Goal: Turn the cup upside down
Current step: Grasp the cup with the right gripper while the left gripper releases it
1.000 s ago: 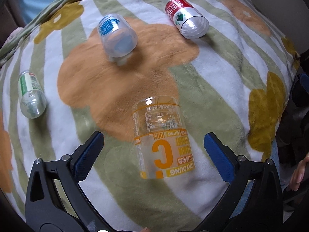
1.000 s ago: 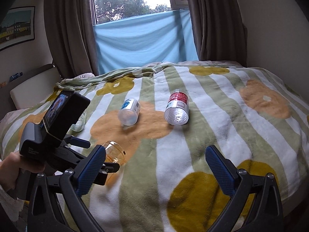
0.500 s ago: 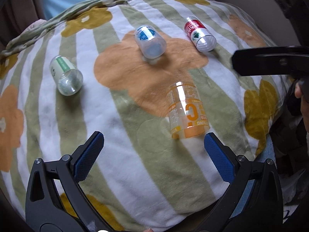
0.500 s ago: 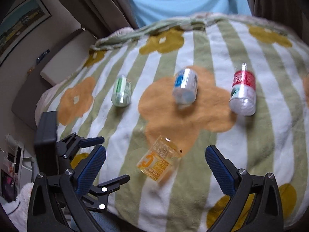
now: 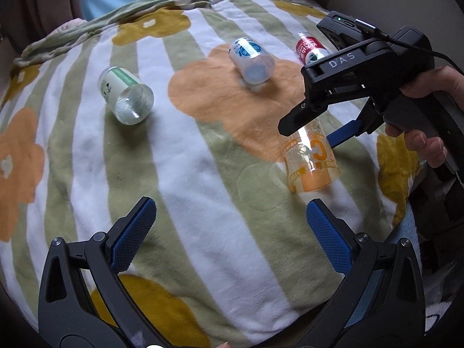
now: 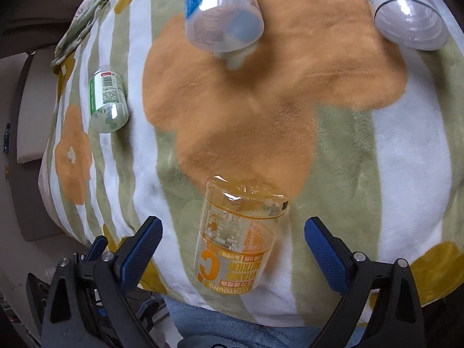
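Left wrist view, left to right. The left gripper (image 5: pixel 230 229) stands wide open and empty, its blue pads low over a striped, flower-patterned blanket (image 5: pixel 185 174). Ahead and to its left lies the green-labelled cup (image 5: pixel 126 95) on its side. Further ahead, near the centre line, lies the blue-labelled cup (image 5: pixel 251 60), also on its side. Ahead and to the right, the orange cup (image 5: pixel 311 159) stands with its wide rim down on the blanket, printed lettering inverted. The right gripper (image 5: pixel 313 133), held by the right hand (image 5: pixel 426 116), is at the cup's top; one black finger crosses in front of the upper part and a blue pad shows beyond it. The red-labelled cup (image 5: pixel 310 50) lies behind that tool, partly hidden.

Right wrist view. The right gripper (image 6: pixel 232 242) is wide open and grasps nothing; the orange cup (image 6: pixel 237 237) sits between the pads, touching neither. Far ahead-left is the green-labelled cup (image 6: pixel 107 103), ahead the blue-labelled cup (image 6: pixel 223 14), ahead-right the red-labelled cup (image 6: pixel 406 14).
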Demonstrator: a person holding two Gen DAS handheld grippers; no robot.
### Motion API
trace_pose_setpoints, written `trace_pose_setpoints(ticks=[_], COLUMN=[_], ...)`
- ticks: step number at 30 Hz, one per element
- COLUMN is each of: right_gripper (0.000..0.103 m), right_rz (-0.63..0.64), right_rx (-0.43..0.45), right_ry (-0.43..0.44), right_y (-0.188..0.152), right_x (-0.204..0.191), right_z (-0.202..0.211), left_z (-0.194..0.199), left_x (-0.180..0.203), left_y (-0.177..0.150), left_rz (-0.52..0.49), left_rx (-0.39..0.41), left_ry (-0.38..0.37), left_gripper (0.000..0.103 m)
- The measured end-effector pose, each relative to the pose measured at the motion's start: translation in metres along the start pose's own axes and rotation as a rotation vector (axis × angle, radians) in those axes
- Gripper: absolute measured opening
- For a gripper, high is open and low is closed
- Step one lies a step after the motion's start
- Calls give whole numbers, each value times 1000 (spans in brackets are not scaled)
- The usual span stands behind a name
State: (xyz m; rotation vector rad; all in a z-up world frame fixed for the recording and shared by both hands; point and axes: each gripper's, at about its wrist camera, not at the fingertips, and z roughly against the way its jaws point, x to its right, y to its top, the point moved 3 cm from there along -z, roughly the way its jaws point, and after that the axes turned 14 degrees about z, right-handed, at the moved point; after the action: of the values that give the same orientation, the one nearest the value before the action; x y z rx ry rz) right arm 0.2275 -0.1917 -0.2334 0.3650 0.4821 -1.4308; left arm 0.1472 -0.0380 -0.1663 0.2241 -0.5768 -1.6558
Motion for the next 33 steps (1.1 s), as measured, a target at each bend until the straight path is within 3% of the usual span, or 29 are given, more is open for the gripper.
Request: trace_pose_setpoints(ticks=[8,13,15,19,24,29,33], right_gripper=[58,58,58,58,58,58,58], right_rz=[-19,36,136,374,517,624,693], right_rx=[-10,35,122,401,707,844,880], right_ry=[5,-24,-60,-156,-273,-443,-483], right_y=[2,3,3,-7,-35,-53,-62], right_x=[7,-2,-19,-52,-61,-63,-65], right_z=[-8,2,16,44,42,20,3], left_z=[-8,-6,-4,-1,2,5,1], left_x=[-14,-19,-23,-32,-43,-54,-59], left_y=[-6,-8,-9,-12,-20,-27,-26], left_rz=[27,39,44,93,146,183,222], left_rx=[-22,-22,-11,4,16,33,23], left_ry=[-12,-12,-6,-17,-5,33,14], left_gripper=[103,103,103,103,103,103,103])
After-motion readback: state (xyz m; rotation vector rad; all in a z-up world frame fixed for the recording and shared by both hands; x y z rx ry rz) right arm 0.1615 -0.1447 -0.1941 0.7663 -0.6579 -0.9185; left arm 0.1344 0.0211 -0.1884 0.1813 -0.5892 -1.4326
